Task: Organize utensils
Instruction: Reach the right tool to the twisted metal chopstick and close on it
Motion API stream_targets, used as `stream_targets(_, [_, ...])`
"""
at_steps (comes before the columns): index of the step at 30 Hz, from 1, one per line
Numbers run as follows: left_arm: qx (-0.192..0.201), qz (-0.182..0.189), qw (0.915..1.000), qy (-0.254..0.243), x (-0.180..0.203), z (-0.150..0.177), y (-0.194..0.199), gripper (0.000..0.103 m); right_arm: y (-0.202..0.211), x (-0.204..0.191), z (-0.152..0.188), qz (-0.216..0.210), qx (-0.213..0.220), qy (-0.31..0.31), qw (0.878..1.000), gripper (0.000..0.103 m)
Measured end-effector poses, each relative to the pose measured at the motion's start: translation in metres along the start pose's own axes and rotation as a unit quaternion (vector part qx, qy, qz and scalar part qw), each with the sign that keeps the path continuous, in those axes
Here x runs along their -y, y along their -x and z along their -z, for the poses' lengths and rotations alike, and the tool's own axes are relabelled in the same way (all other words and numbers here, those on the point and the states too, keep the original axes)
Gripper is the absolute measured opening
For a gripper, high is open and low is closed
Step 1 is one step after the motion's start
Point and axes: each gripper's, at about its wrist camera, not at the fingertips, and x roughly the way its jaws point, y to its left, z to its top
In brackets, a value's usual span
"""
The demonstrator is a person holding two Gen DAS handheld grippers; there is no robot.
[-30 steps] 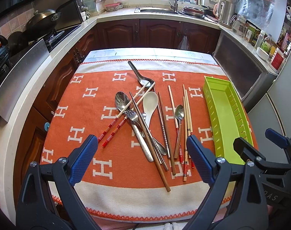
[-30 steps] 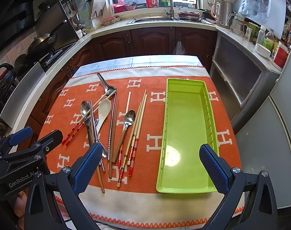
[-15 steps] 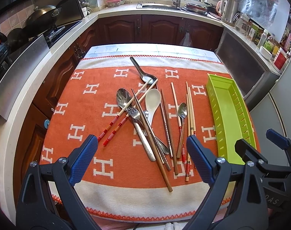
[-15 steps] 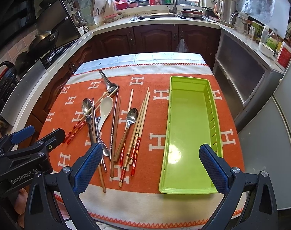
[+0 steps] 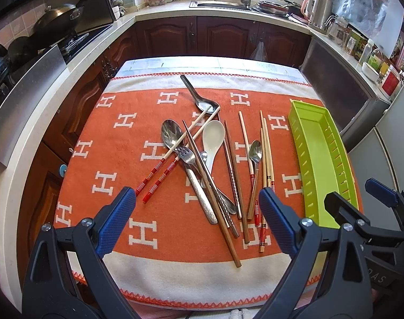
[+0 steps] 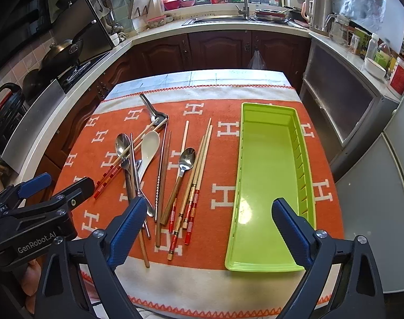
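Observation:
A pile of utensils lies on the orange cloth: a white ceramic spoon (image 5: 213, 138), a fork (image 5: 191, 164), metal spoons (image 5: 171, 133), a wood-handled spoon (image 6: 186, 159) and several chopsticks (image 5: 265, 164). An empty green tray (image 6: 268, 180) lies to their right; it also shows in the left wrist view (image 5: 321, 159). My left gripper (image 5: 196, 220) is open and empty, above the near ends of the utensils. My right gripper (image 6: 209, 228) is open and empty, above the tray's near left side.
The orange and white cloth (image 5: 122, 159) covers a small table. Kitchen counters surround it: a stove with a wok (image 5: 58, 24) on the left, a sink (image 6: 223, 18) at the back, a kettle (image 6: 317, 13) and jars on the right.
Both grippers have moved forward a little over the table and stay open. The utensils and tray have not moved.

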Motion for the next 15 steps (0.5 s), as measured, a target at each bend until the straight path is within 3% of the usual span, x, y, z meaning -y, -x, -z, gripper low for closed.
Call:
stream_targets(8, [-0.009, -0.003, 0.9999, 0.013, -0.01, -0.004, -0.011, 0.093, -0.015, -0.001, -0.004, -0.01, -0.021, -0.001, 1.0, 0.083])
stream_targets(15, [0.036, -0.015, 0.9992, 0.007, -0.038, -0.016, -0.013, 0.093, -0.035, 0.002, -0.019, -0.021, -0.035, -0.006, 0.999, 0.076])
